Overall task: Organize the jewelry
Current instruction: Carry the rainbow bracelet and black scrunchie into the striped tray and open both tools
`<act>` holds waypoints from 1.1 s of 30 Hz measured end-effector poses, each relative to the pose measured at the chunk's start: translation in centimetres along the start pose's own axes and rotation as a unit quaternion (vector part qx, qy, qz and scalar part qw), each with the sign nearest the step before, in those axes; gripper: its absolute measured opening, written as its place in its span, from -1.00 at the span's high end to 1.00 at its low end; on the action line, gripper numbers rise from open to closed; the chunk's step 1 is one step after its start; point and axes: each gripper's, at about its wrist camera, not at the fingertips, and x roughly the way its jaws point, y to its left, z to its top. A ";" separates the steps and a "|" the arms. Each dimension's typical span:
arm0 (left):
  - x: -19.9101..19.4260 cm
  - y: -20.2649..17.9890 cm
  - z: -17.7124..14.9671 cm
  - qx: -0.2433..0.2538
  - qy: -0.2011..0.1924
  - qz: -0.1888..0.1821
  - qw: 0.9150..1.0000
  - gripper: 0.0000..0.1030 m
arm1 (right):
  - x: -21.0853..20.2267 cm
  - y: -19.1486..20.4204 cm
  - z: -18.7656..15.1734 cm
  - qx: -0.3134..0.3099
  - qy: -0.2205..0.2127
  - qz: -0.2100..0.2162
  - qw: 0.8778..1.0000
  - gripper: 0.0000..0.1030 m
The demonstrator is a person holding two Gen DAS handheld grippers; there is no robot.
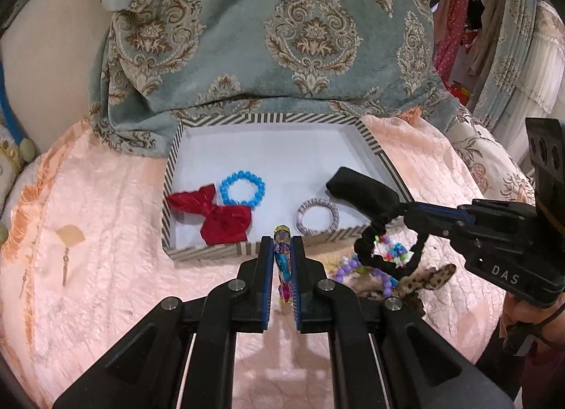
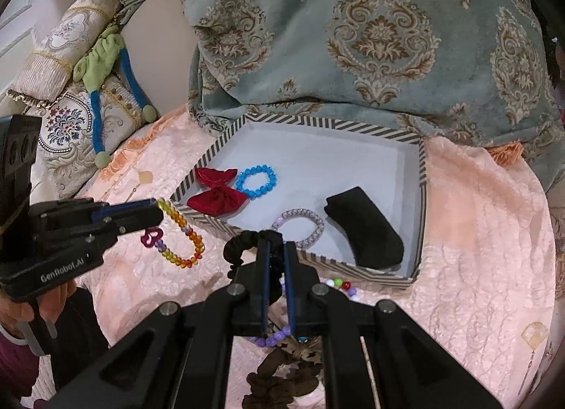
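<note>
Tray (image 1: 374, 142): black-and-cream striped rim, plain white floor. Ahead of the left gripper (image 1: 283, 260), within it: red velvet bow (image 1: 215, 213), bright blue beaded bracelet (image 1: 242, 188), pale lilac-grey woven ring (image 1: 317, 216), black cloth pouch (image 1: 363, 190). Between that gripper's blue-edged black fingers: multicoloured bead bracelet (image 2: 182, 232), yellow, orange, purple, with magenta charm. Right gripper (image 2: 276, 260): black scrunchie (image 2: 247, 241). Bedspread (image 1: 106, 232): peach, quilted. Beyond the tray, drape (image 1: 282, 20): grey-blue with tan damask medallions.

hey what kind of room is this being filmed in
Probably a bedroom: the striped tray sits on a peach quilted bedspread, with embroidered pillows beside it and clothes hanging in the background.
</note>
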 end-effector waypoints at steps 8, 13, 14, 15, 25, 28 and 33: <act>2.0 1.8 3.1 -0.011 0.004 0.009 1.000 1.00 | 1.4 -1.8 1.6 0.017 0.004 -0.004 1.000 0.86; 3.6 3.2 5.6 -0.030 0.003 0.013 0.999 1.00 | 2.9 -3.6 3.5 0.029 0.004 -0.015 0.999 0.85; 4.0 3.5 6.0 -0.034 0.001 0.014 0.999 1.00 | 3.2 -4.0 3.8 0.034 0.004 -0.015 0.999 0.85; 4.5 3.9 6.7 -0.040 0.000 0.016 0.999 1.00 | 3.6 -4.6 4.3 0.040 0.003 -0.016 0.999 0.85; 10.3 7.7 10.2 -0.082 0.003 0.031 0.996 1.00 | 8.9 -10.6 8.3 0.065 0.015 -0.077 0.995 0.85; 12.3 9.5 10.3 -0.108 0.013 0.037 0.993 1.00 | 11.1 -12.3 8.5 0.073 0.028 -0.093 0.993 0.85; 15.1 11.7 9.1 -0.128 0.041 0.058 0.989 1.00 | 13.6 -13.8 7.9 0.068 0.053 -0.132 0.988 0.85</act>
